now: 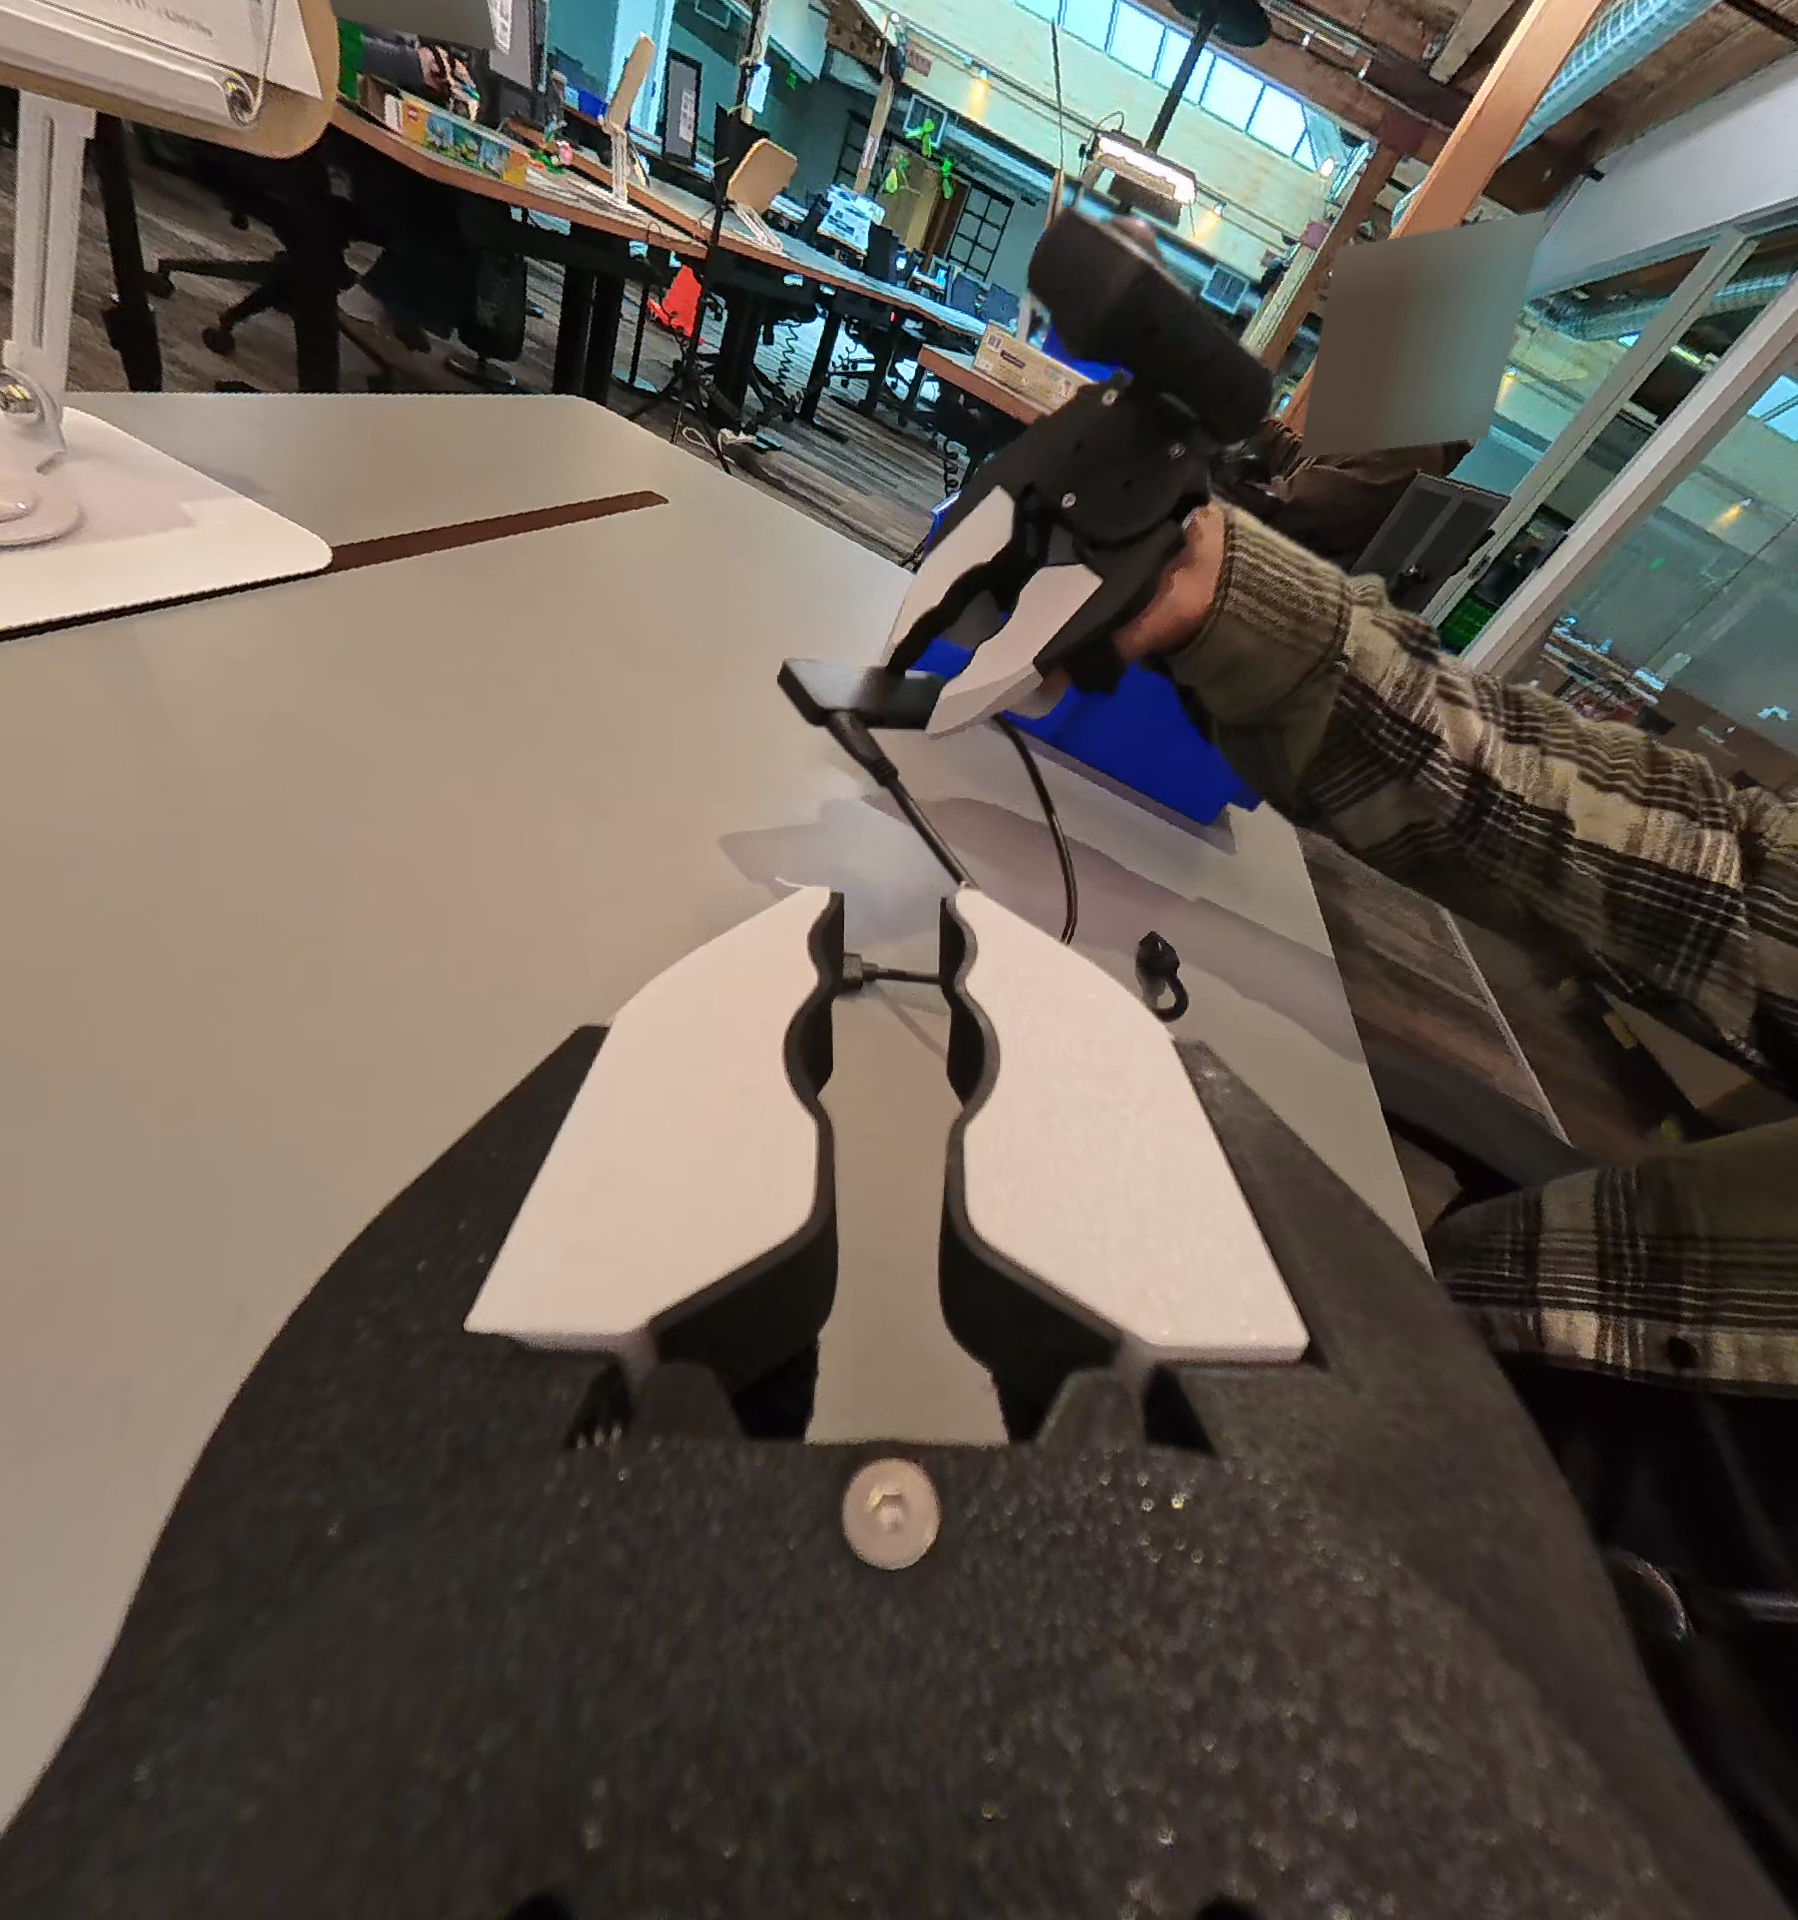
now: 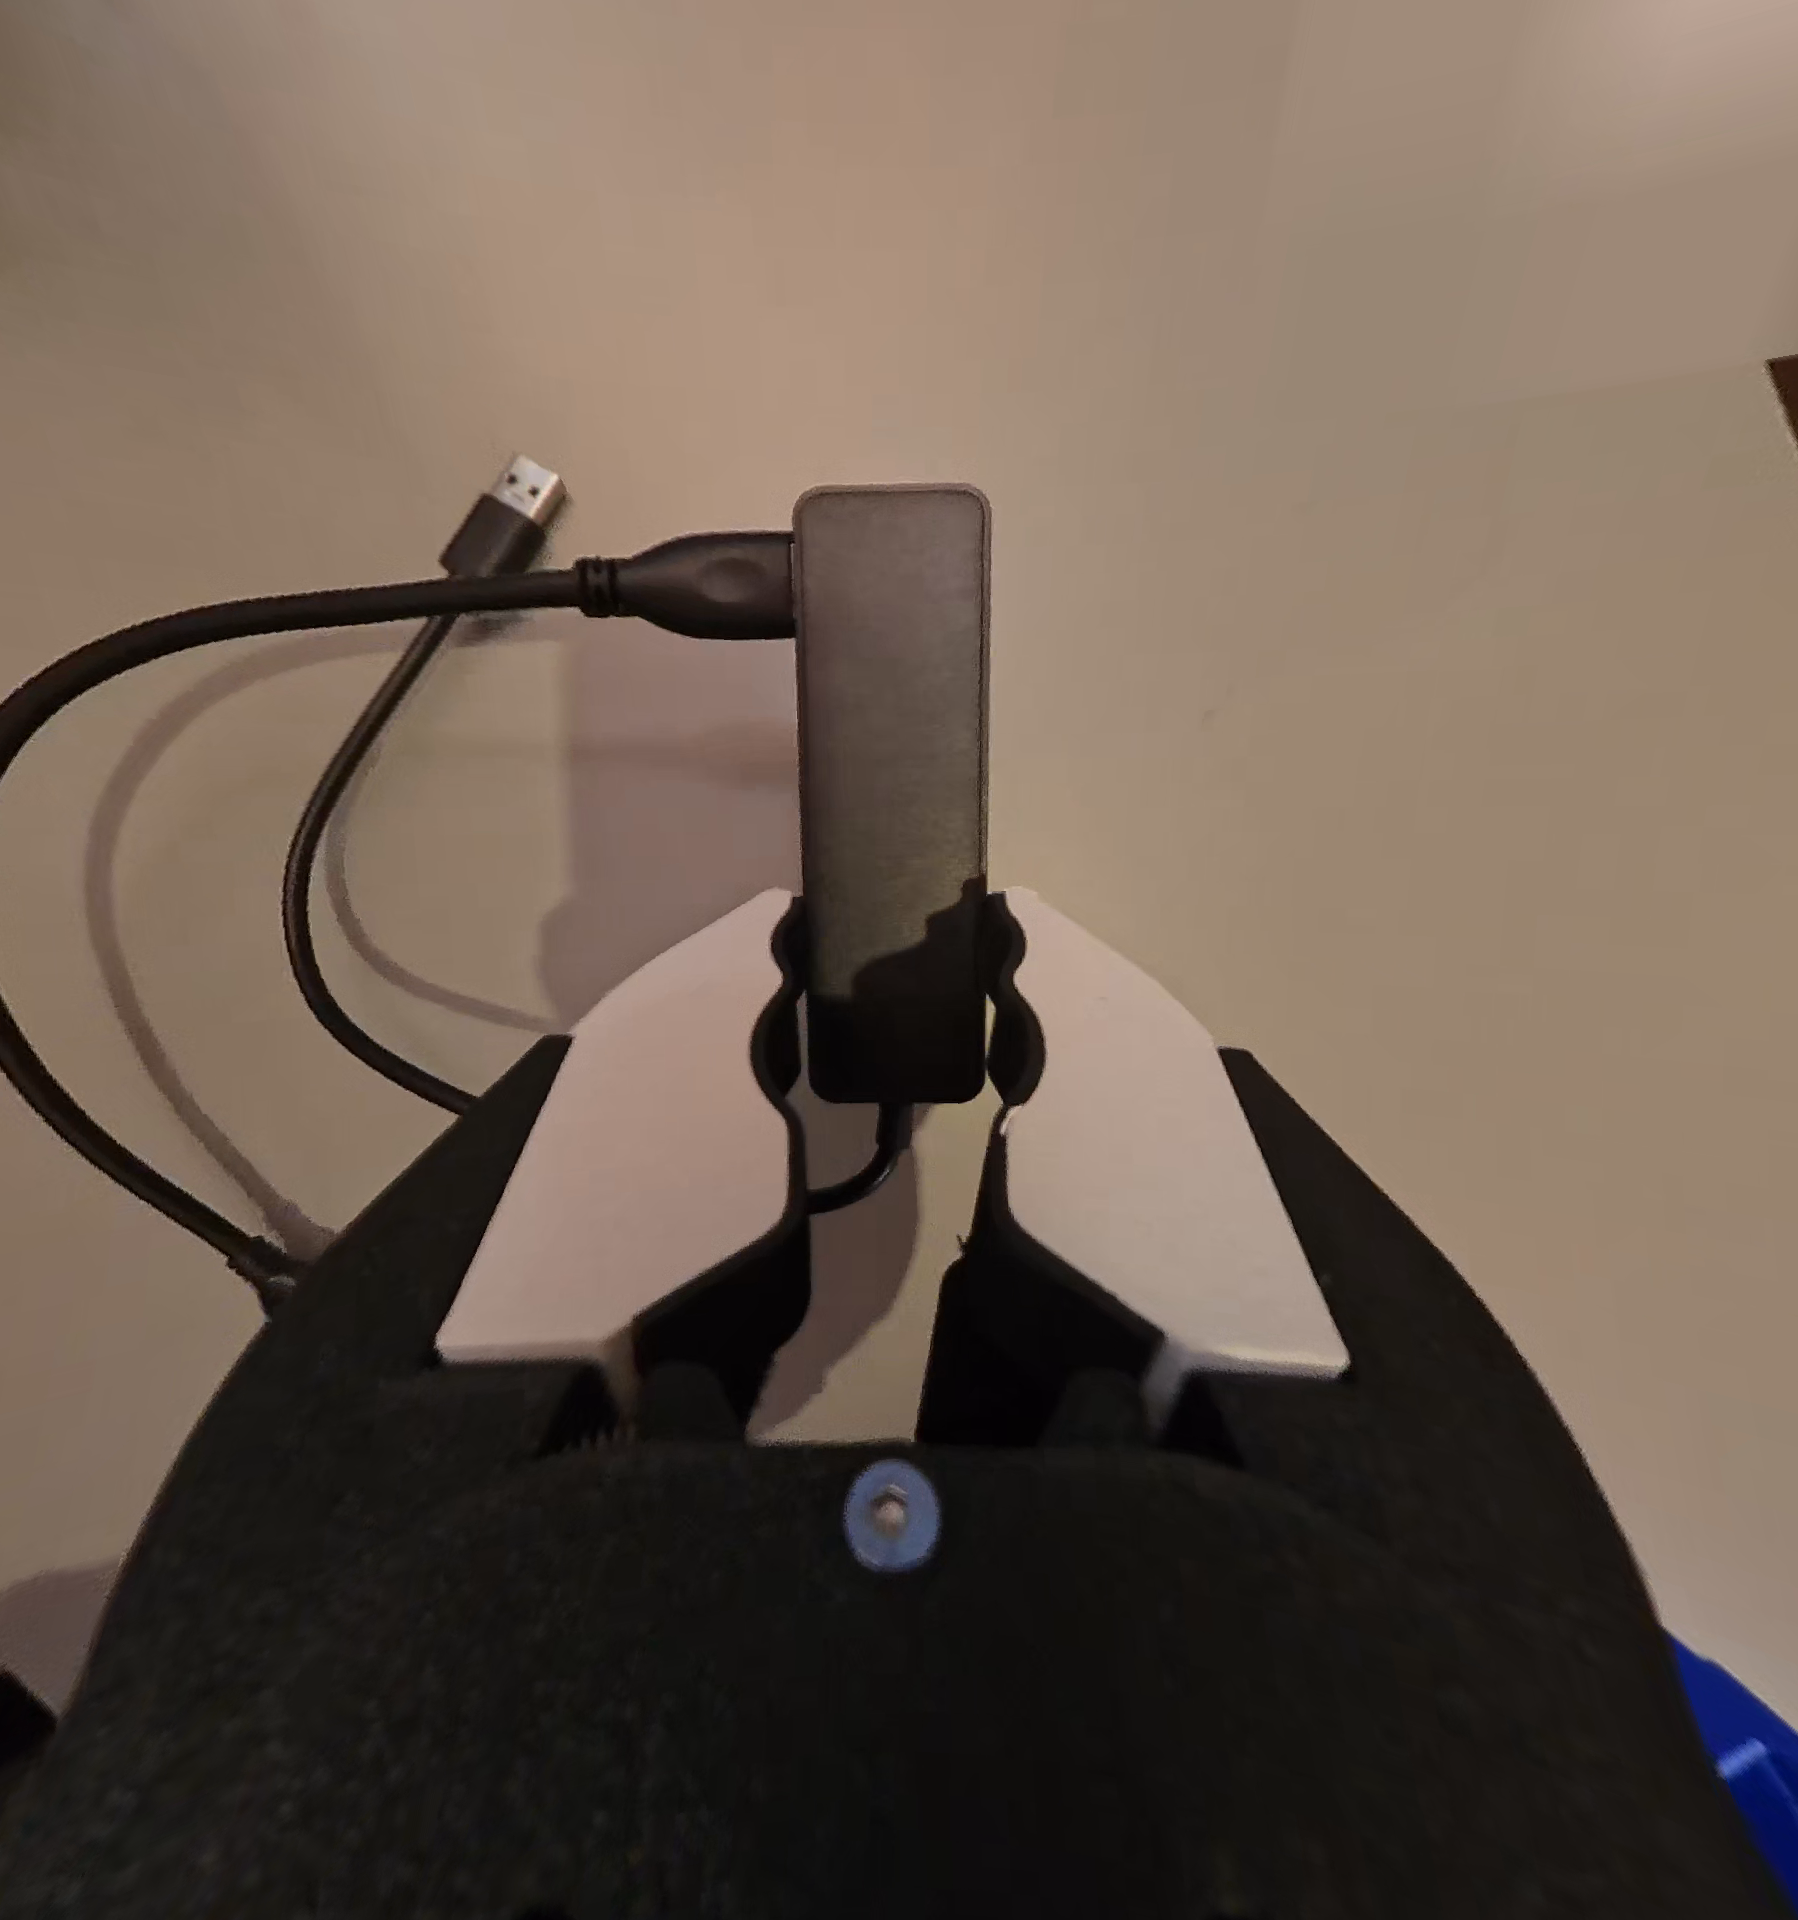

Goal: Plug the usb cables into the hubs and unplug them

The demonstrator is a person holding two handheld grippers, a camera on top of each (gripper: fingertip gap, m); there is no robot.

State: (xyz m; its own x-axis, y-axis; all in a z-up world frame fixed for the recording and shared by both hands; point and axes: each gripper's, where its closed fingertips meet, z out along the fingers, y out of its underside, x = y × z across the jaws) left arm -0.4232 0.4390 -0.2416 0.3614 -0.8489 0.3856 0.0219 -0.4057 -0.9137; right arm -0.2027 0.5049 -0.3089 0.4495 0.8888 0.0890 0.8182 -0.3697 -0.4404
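Note:
My right gripper is shut on the near end of a slim dark grey USB hub and holds it above the table. A black USB cable's plug sits in the hub's left side. A second, loose USB plug lies on the table behind it. In the left wrist view the right gripper holds the hub up, with the plugged cable running down towards my left gripper. My left gripper is open and holds nothing, low over the table. A thin cable end lies just beyond its fingers.
A blue bin stands at the table's right edge, behind the right gripper. A white stand on a white mat sits far left. A brown strip crosses the grey table. A plaid-sleeved arm reaches in from the right. The left gripper's tips are roughly 25 cm from the right gripper's.

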